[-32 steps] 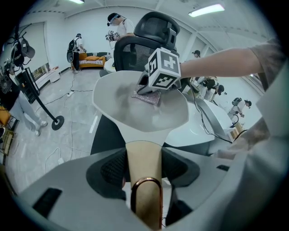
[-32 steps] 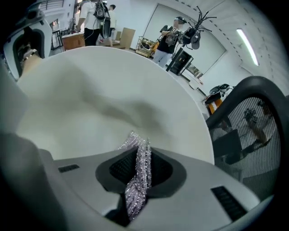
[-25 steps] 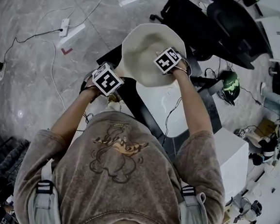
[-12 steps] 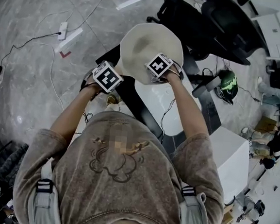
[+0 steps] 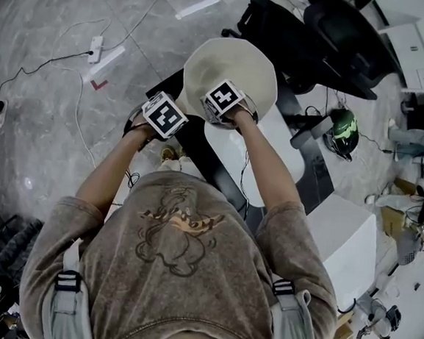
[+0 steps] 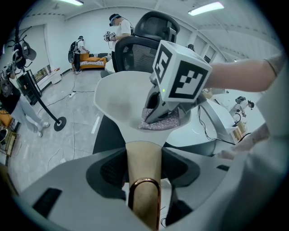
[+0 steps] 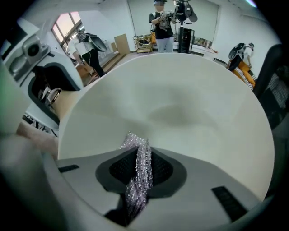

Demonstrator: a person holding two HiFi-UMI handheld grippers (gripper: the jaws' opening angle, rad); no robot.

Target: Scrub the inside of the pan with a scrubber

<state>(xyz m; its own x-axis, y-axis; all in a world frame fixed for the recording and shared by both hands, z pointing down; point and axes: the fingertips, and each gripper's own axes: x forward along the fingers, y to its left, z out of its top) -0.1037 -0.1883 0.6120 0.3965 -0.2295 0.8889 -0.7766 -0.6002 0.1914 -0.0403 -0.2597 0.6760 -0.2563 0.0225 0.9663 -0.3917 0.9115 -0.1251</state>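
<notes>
A cream pan (image 5: 236,62) is held up in the air by its tan handle (image 6: 143,158), which has a copper loop at the end. My left gripper (image 6: 143,168) is shut on that handle. A silvery mesh scrubber (image 7: 140,164) is pinched in my right gripper (image 7: 141,170), and its tip rests on the inside of the pan (image 7: 180,113) near the handle-side wall. In the left gripper view the right gripper's fingers (image 6: 158,110) press the scrubber (image 6: 160,122) onto the pan floor. In the head view both marker cubes sit close together at the pan's near rim.
A black office chair (image 5: 342,36) stands beyond the pan. Below and to the right are a white table (image 5: 279,160), a white box (image 5: 350,236) and a green helmet (image 5: 346,129). A power strip (image 5: 96,42) and cables lie on the floor at left. People stand in the background.
The right gripper has slid the scrubber leftward across the pan, ending near the handle side, close to the left gripper. The left gripper and pan have barely moved.
</notes>
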